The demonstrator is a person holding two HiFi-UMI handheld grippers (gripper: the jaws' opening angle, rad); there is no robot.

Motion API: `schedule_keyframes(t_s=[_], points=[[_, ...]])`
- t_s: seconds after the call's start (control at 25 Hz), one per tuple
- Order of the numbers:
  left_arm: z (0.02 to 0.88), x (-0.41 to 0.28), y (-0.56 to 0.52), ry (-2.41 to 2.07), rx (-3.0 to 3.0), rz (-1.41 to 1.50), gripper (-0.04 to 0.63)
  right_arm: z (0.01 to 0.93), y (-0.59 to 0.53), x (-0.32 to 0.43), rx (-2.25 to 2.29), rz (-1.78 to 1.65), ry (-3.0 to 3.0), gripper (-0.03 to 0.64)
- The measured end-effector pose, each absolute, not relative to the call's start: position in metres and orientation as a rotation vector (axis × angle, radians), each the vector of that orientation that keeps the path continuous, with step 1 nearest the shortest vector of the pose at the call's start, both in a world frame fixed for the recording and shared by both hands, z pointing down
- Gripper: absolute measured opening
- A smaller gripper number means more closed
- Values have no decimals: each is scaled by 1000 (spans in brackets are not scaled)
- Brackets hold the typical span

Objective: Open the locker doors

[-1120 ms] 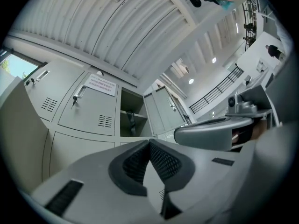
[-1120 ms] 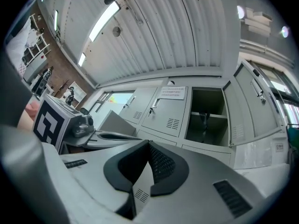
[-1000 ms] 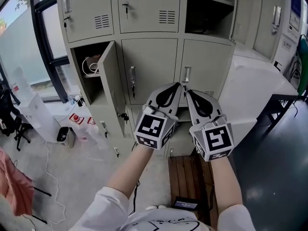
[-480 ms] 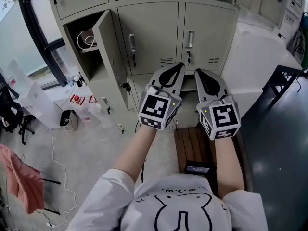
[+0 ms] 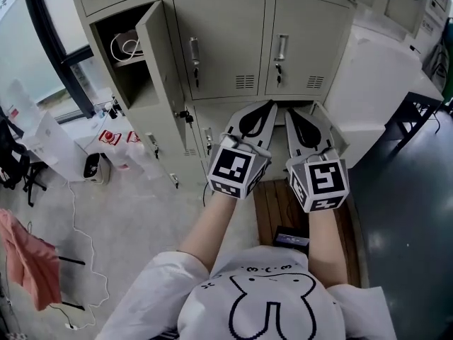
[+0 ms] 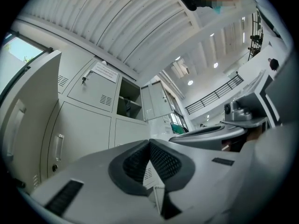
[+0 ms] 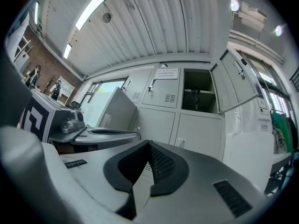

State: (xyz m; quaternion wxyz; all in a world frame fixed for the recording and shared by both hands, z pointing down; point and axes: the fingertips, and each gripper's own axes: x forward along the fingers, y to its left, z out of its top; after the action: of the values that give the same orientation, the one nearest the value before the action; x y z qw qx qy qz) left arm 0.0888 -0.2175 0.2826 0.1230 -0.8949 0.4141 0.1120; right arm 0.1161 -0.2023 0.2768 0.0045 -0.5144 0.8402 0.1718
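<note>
The beige locker bank (image 5: 233, 41) fills the top of the head view. Its middle-row left door (image 5: 161, 55) hangs open on a compartment holding a white cable. The two doors to its right are closed, each with a vertical handle (image 5: 193, 52) (image 5: 282, 48). My left gripper (image 5: 268, 105) and right gripper (image 5: 289, 111) are side by side below those doors, pointing at the bottom row, both shut with nothing between the fingers. In the left gripper view a closed door's handle (image 6: 58, 146) shows at left. An open upper compartment (image 7: 200, 91) appears in the right gripper view.
A slatted wooden platform (image 5: 282, 207) lies on the floor under my grippers, with a small dark device (image 5: 291, 238) on it. A white table (image 5: 386, 76) and black frame (image 5: 414, 112) stand at right. Bags and bottles (image 5: 113, 142), a loose cable and pink cloth (image 5: 28, 261) are at left.
Both grippers have dropped from the middle-row handles to the level of the bottom row, and the lockers have slid up in view. Both have stayed shut.
</note>
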Motion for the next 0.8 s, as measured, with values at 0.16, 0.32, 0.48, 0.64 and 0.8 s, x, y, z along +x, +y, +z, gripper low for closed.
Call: schedule_keyframes(t_s=[0.16,0.32,0.48,0.64,0.8], points=[[291,83,-208,1208,-2624,336,15,291,-193,115,-1624,536,2659,23],[297,80,-204,1229,-2631,341,14,301,-191,114,-1602,478,2675,23],[298,80,-200,1235,-2618,342,14,306,-188,110,-1567,423,2684,23],[303,80,-198,1235,-2645,329,14,309,-187,111,-1554,368,2674,23],[306,76,-196,1256,-2648,324,14,311,-184,113,-1553,339,2664,23]])
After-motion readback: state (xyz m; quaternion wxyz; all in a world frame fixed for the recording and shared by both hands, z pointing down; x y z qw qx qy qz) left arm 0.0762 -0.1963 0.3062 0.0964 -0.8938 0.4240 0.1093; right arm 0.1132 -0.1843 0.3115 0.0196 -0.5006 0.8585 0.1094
